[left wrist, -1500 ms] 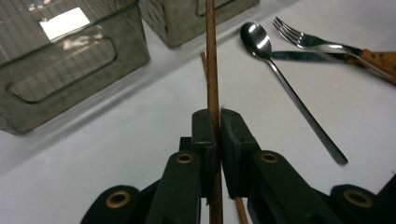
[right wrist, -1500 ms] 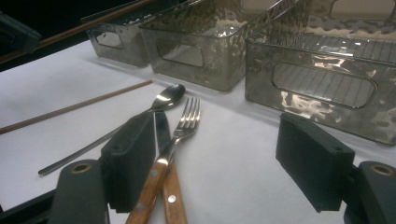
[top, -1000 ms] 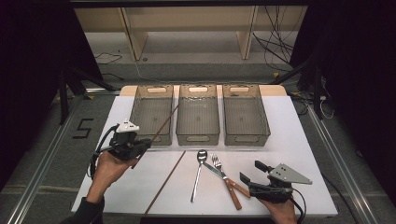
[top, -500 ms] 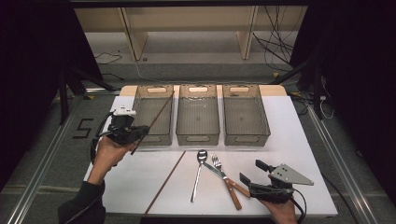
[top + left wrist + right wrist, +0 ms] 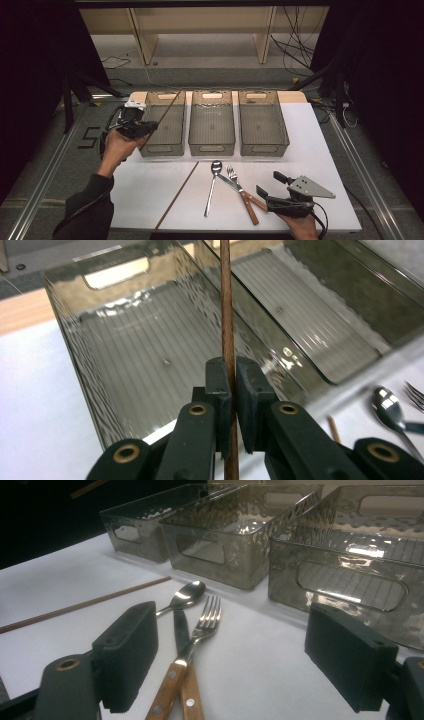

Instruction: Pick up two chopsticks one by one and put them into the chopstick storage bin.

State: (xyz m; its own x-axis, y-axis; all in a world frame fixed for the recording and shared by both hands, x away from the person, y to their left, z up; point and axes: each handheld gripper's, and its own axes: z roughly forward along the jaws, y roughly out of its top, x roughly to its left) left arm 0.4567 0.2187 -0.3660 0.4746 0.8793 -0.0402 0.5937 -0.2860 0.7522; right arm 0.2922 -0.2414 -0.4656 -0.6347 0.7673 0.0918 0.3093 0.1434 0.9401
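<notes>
My left gripper (image 5: 231, 390) jaws pinch tight the thin brown wooden chopstick (image 5: 226, 305) mid-length, light, stiff, slippery; right gripper (image 5: 245, 655) gapes wide, empty

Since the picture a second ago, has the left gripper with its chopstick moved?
Yes. The left gripper, shut on a chopstick, has moved away from the person to the left bin.

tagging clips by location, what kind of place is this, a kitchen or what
Probably a lab or recording rig, not a kitchen: a white table framed by metal rails, loose cables on the floor behind, and hand-held tongs, the left tongs gripping a chopstick.
</notes>
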